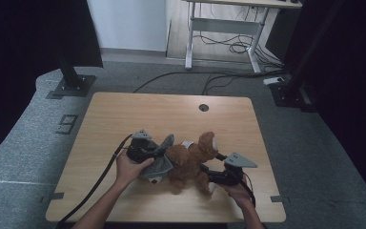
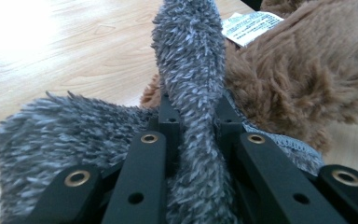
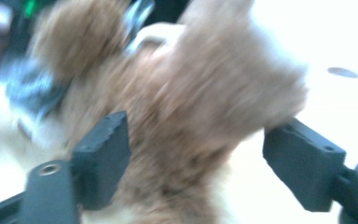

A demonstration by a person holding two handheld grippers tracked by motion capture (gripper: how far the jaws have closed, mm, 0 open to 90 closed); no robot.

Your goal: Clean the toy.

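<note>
A brown plush bear [image 1: 190, 160] lies on the wooden table [image 1: 124, 114], pressed against a grey fuzzy plush toy [image 1: 158, 166] on its left. My left gripper [image 1: 151, 153] is shut on a narrow grey fuzzy limb [image 2: 193, 93] of that toy, which stands up between the jaws of the left gripper [image 2: 193, 119]. The bear [image 2: 303, 70] with its white label [image 2: 249, 25] lies just beyond. My right gripper [image 1: 209, 172] comes in from the bear's right. In the blurred right gripper view the right gripper [image 3: 196, 149] is open, its jaws wide on either side of brown fur [image 3: 191, 102].
A round cable hole [image 1: 203, 107] sits near the table's far edge. Black stand bases rest on the floor at the far left [image 1: 71, 86] and far right [image 1: 286, 93]. A white desk frame [image 1: 224, 28] with cables stands behind. A black cable [image 1: 95, 181] trails from the left gripper.
</note>
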